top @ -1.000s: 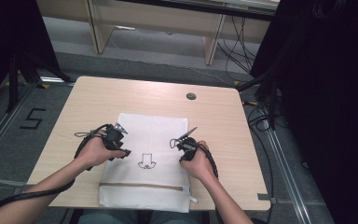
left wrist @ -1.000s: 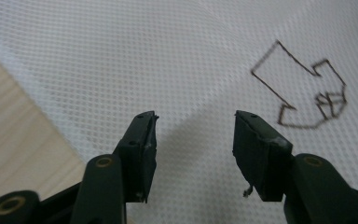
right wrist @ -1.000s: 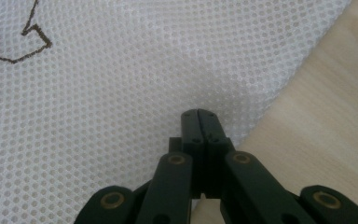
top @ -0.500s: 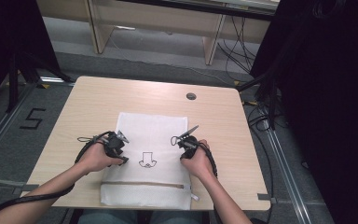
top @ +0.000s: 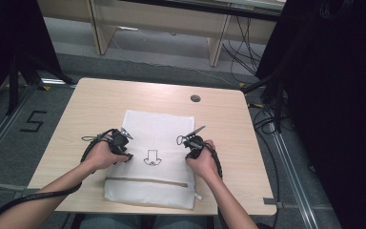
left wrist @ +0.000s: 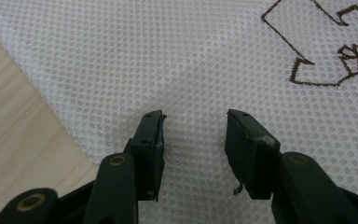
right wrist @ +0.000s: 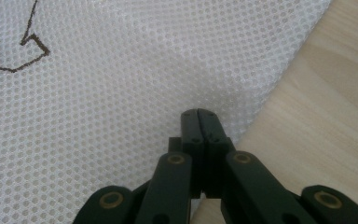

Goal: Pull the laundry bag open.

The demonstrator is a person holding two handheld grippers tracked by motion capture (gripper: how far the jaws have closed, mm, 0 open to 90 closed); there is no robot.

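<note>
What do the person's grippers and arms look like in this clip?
Both grippers, left and right, are black, each topped by a grey three-cornered plate. Their jaws are flat black bars on linked arms with brass-coloured pivot pins. A black cable trails from each. The forearms are bare, with no sleeves in sight.

One surface (top: 100, 105), light wood, right in front of me. One white mesh bag (top: 162, 129) on it. One brown arrow print (top: 151, 157) on bag. One zipper line (top: 147, 181) across bag's near end. One round grommet (top: 195, 98) at surface's far side. Two hands in play: my left hand (top: 100, 155), my right hand (top: 201, 161). Two grippers: left gripper (left wrist: 193, 128), right gripper (right wrist: 199, 114). Two black jaws on each, four total. One floor marking, "5" (top: 32, 121).
</note>
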